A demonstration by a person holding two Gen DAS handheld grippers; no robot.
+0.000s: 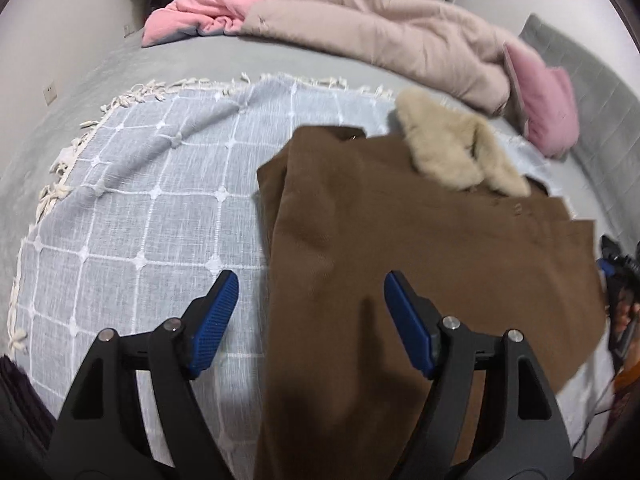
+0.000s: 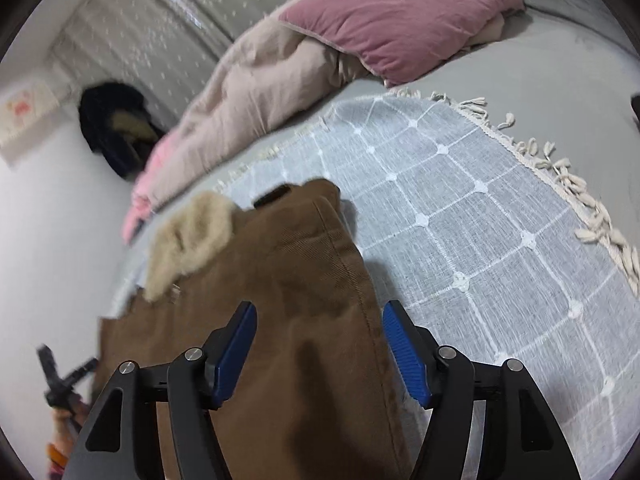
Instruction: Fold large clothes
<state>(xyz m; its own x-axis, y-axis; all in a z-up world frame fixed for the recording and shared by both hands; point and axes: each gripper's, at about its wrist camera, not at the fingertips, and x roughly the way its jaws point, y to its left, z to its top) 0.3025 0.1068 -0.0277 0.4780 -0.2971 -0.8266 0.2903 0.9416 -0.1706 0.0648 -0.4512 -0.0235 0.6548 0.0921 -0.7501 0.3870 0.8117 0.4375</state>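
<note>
A brown coat (image 1: 420,260) with a beige fur collar (image 1: 456,148) lies folded on a grey checked throw (image 1: 152,200) on the bed. My left gripper (image 1: 310,292) is open and empty, hovering over the coat's left edge. In the right wrist view the coat (image 2: 280,280) and its fur collar (image 2: 188,232) lie on the same throw (image 2: 480,220). My right gripper (image 2: 318,320) is open and empty above the coat's right folded edge.
A beige duvet (image 1: 380,36) and pink blanket (image 1: 208,8) are bunched at the far side of the bed. A pink pillow (image 2: 400,16) rests on the duvet. Dark clothes (image 2: 112,128) hang on the wall. The throw's tassel fringe (image 2: 580,200) marks its edge.
</note>
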